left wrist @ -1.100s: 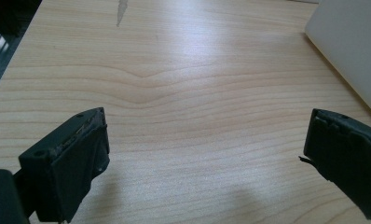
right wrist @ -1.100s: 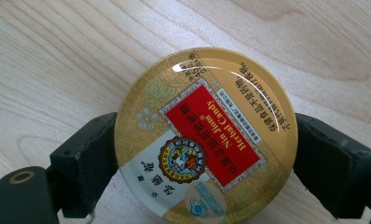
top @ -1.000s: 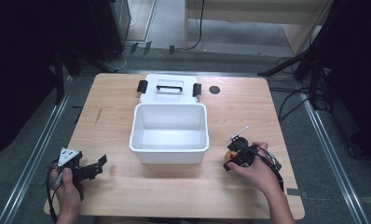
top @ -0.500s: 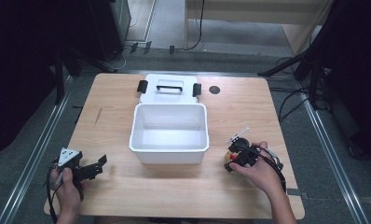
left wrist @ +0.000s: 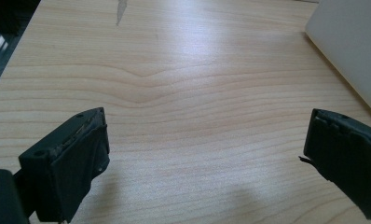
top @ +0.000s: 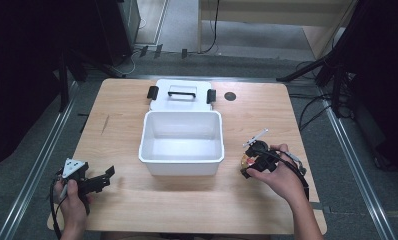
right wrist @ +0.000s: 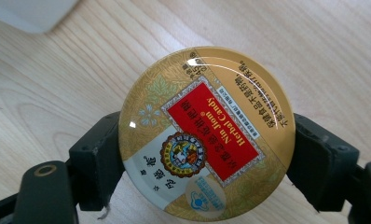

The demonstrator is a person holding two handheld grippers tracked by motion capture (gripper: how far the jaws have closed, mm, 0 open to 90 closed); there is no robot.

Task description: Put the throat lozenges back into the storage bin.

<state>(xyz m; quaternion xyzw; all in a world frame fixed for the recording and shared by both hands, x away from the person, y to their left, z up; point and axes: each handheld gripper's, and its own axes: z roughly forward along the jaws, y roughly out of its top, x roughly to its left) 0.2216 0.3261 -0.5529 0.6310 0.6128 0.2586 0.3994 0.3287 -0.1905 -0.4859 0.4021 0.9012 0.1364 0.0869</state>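
Right gripper (right wrist: 207, 154) clamps the round candy tin (right wrist: 207, 133) (lid facing up) between its jaws.

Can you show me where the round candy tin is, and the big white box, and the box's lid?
candy tin (right wrist: 207, 133): right gripper view, on its red label.
white box (top: 181, 166): high view, on its front wall.
lid (top: 181, 102): high view, on its flat top below the handle.

tabletop (left wrist: 183, 93): pale wood, smooth, soft sheen | candy tin (right wrist: 206, 133): glossy gold lid with printed red label, looks metal | bin (top: 181, 142): white plastic, smooth, slightly glossy | right tongs (right wrist: 206, 163): black matt plastic | left tongs (left wrist: 197, 163): matt black, worn pads
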